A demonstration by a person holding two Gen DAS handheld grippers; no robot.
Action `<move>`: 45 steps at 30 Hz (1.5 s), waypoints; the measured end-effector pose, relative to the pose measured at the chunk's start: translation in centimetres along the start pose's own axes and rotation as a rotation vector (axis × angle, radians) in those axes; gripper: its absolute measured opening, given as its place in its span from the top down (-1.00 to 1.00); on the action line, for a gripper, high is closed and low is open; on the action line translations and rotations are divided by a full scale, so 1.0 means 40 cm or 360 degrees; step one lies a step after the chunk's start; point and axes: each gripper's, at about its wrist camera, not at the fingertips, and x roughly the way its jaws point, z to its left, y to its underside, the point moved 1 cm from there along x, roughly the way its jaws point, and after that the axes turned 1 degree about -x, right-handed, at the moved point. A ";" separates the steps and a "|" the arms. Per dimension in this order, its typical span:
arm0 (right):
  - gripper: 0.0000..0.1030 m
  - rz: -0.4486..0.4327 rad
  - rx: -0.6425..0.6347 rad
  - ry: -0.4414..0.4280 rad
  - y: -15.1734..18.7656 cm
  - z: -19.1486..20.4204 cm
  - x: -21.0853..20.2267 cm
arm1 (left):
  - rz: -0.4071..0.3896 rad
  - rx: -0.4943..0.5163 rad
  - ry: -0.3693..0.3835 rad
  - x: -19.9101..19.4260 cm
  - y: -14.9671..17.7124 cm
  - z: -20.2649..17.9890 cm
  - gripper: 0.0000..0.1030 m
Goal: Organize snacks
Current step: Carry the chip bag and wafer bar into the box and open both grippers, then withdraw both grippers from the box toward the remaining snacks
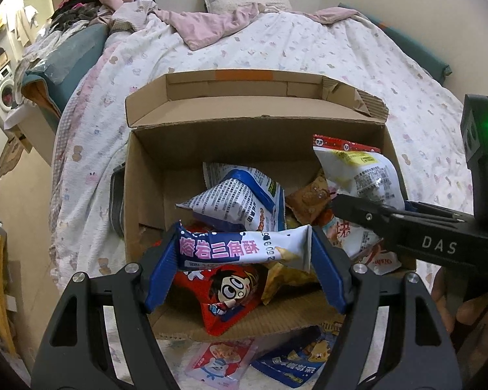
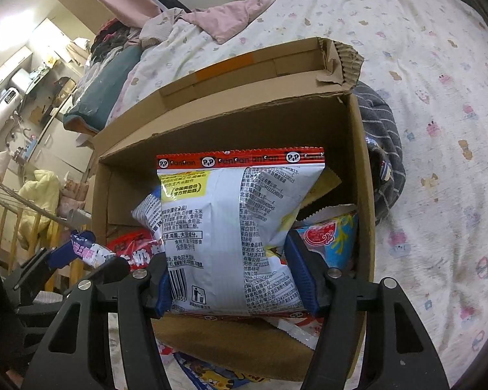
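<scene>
Two snack packets over one cardboard box [image 1: 146,175], one clamped in each gripper: left gripper [image 1: 244,253], right gripper [image 2: 234,276].

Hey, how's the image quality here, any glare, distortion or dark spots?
Left wrist view: strong fisheye bending, black corners, green LED flare on the right tool. Right wrist view: same curvature, small glare on the white snack bag, shadowed cardboard box interior.

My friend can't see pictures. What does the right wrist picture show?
The right gripper holds a white snack bag with a red top above an open cardboard box of snacks on a bed. The left gripper holds a small packet at the left.
</scene>
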 end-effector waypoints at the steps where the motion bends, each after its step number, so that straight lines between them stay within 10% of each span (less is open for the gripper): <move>1: -0.24 -0.0003 -0.0001 -0.0005 0.000 0.000 0.000 | 0.0001 -0.0002 0.0002 -0.001 0.000 0.000 -0.42; 10: -0.26 -0.0007 0.0004 -0.0039 -0.006 -0.008 0.008 | 0.0002 -0.0044 -0.0015 -0.004 0.005 0.004 -0.86; 14: -0.65 -0.0031 0.0052 -0.0077 -0.011 -0.020 -0.001 | 0.0036 -0.0116 0.0005 0.001 0.005 0.022 -0.86; 37: -0.69 -0.0129 0.0046 -0.0055 -0.015 -0.021 -0.071 | -0.0159 -0.0208 -0.0034 -0.067 0.009 0.069 -1.00; 45: -1.00 -0.0162 0.0061 -0.0020 0.024 -0.008 -0.113 | -0.0280 -0.0189 -0.0096 -0.124 0.023 0.087 -1.00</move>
